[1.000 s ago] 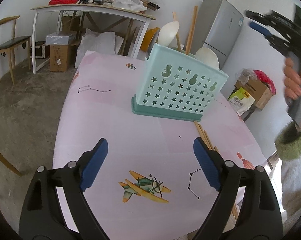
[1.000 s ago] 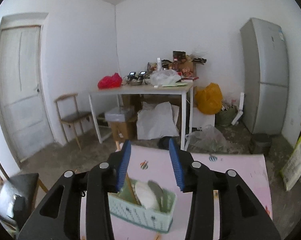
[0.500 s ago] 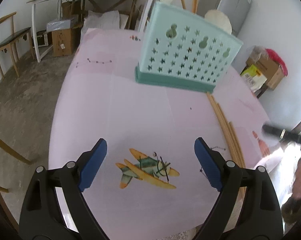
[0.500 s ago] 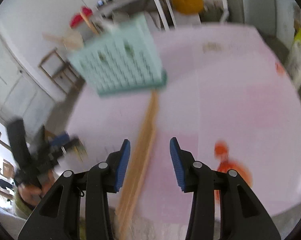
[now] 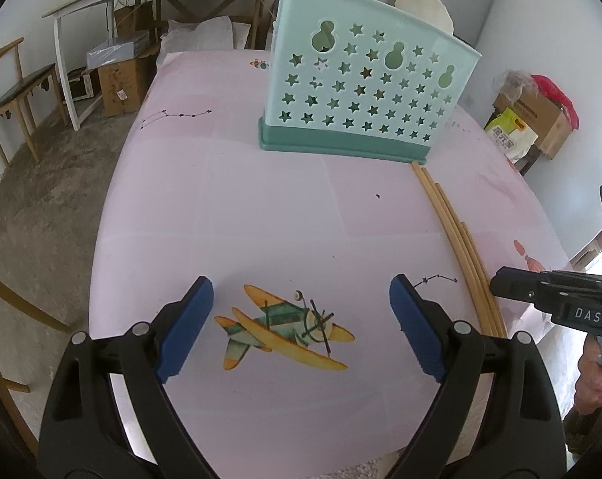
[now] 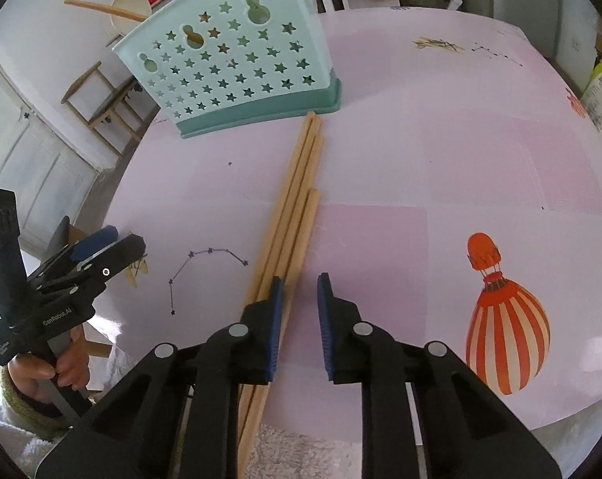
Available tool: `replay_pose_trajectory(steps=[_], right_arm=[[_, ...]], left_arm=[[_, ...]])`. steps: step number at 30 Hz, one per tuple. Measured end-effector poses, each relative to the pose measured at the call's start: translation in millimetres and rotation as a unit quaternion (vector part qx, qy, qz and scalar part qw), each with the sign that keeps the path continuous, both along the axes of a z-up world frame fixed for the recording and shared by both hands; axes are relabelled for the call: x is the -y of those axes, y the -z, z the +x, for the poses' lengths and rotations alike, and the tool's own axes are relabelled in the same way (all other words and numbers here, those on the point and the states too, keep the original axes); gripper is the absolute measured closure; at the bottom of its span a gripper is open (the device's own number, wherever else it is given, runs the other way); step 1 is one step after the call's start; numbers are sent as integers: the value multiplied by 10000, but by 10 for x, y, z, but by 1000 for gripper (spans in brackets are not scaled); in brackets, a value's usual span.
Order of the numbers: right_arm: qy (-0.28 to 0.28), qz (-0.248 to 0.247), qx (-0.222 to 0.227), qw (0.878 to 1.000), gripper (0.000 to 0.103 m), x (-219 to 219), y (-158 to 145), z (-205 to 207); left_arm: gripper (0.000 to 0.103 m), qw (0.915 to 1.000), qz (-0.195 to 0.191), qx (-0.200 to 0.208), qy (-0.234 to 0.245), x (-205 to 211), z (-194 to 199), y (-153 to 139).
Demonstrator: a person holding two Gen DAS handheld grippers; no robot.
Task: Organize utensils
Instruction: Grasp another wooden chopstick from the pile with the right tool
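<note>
Wooden, pale and round-sectioned, the 4 long chopsticks (image 6: 291, 219) are lying bundled on the pink printed tablecloth (image 6: 440, 151), tips just short of the mint-green star-punched plastic utensil basket (image 6: 237, 64). I'm narrowing my right gripper (image 6: 297, 307); its jaws are closing over the bundle's near end, nothing pinched yet, with the sticks mostly under the left pad. I'm judging those smooth sticks could roll apart or only 1 get caught. My left gripper (image 5: 301, 319) is hanging wide open, holding nothing, over the airplane print.
</note>
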State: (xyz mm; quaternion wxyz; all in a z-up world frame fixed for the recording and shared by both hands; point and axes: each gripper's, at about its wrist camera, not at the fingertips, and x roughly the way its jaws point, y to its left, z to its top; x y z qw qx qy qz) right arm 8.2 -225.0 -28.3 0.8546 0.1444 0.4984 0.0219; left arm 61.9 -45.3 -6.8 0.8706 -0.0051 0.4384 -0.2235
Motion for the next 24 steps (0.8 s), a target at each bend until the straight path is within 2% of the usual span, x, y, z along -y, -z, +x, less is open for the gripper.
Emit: replay_pose_trajectory(steps=[3,5,10,15,17,21,24], right_arm=[[-26,-76,1,10000,86,-18,-22,-13],[-36,-214,-37,9998,92,-39,-11,-8],[76,-491,15,9988,95,25,-39,-37],[307,-672,122,9972,97,187,-54,11],[420,-688,179,9966,97,268,-58,65],[585,-536,247,9965,97,376,-45,170],[651,-428,294,9965,97,416,-30,227]], left_arm=[[17,10000,24,12,12,6,-1,0],[17,10000,36,17,18,4,5,-1],[17,10000,41,29,23,2,10,-16],[17,9996,-99,227,124,38,-32,-112],[24,9987,-268,312,283,99,-61,-181],[44,9951,-599,193,764,325,-61,-247],[56,9908,-660,177,1166,561,-69,-247]])
